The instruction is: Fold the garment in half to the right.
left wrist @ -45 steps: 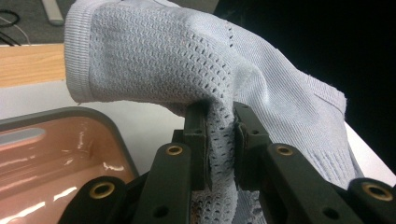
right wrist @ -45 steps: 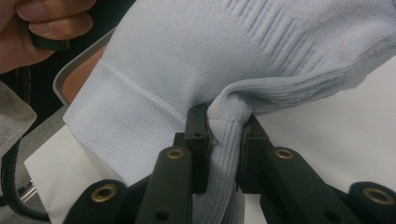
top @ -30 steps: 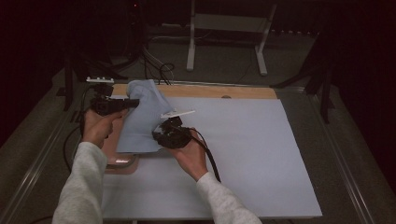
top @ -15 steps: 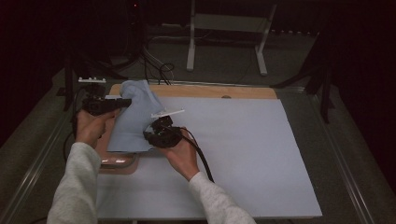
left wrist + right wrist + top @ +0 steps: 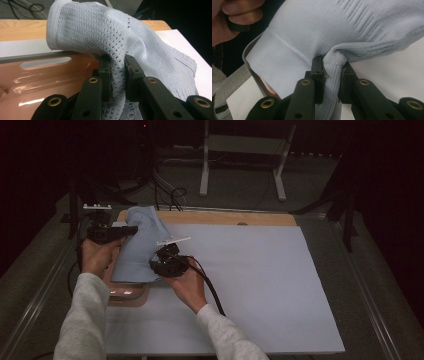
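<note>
High view is showing a pale blue knitted garment (image 5: 140, 245) lying near the far left corner of the tabletop (image 5: 260, 285), draped partly over a copper-coloured tray (image 5: 127, 295) that is sitting at the tabletop's left edge. A white sheet is covering most of the tabletop, with a strip of bare wood showing along the far edge. The person's two forearms in light grey sleeves are coming in from the near edge.

The left tongs (image 5: 131, 230) are gripping the garment at its far left part, close to the far edge, with the hand held just outside the cloth. The right tongs (image 5: 161, 256) are gripping the garment's right side, nearer the middle of the tabletop's left half, and a black cable is trailing back from them along the wrist.

Left gripper view is showing the left tongs (image 5: 117, 75) standing narrow and pinching a fold of open-mesh knit between the pads, so they are holding the garment (image 5: 105, 32). The cloth is rising above the jaws and spilling to the right over the white sheet, while the shiny tray (image 5: 45, 75) is lying just beside and under it.

Right gripper view is showing the right tongs (image 5: 332, 75) also narrow, clamping a bunched roll of ribbed knit. The garment (image 5: 317, 27) is spreading upward and to the left from that pinch, with a ribbed hem band running across, and the other hand (image 5: 232, 17) is showing beyond it.
</note>
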The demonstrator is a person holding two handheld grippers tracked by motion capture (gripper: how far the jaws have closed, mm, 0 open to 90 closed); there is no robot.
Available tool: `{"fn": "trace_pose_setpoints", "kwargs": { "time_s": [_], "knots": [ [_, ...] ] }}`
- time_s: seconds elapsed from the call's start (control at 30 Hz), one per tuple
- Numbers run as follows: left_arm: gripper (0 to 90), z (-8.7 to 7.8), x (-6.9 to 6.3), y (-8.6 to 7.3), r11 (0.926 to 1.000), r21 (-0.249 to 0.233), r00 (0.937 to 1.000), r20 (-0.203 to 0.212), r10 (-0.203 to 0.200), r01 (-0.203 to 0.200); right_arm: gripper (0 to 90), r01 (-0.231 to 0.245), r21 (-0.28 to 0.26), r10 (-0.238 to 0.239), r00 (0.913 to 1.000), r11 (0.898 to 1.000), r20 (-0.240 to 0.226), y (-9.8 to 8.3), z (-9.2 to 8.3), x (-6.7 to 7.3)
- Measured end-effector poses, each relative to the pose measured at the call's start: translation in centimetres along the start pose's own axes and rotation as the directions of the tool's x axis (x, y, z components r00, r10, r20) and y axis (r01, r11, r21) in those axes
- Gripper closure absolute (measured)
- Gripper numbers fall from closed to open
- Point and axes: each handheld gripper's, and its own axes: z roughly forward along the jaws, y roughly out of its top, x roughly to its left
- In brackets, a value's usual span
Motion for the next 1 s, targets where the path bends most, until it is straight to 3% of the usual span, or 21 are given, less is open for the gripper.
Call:
{"fn": "trace_pose_setpoints", "kwargs": {
  "time_s": [0.4,1.0],
  "knots": [
    [79.2,-0.1,0.6,-0.3,0.9999,0.012,0.9988,-0.049,-0.003,0.004,78.4,-0.009,0.013,0.009,1.0000,1.000,0.004,0.0,1.2,0.4],
    [79.1,-1.3,3.2,-1.9,0.9976,0.020,0.9934,-0.094,-0.065,0.067,78.1,-0.017,0.036,0.019,0.9992,0.999,-0.036,0.0,3.8,2.8]
  ]
}}
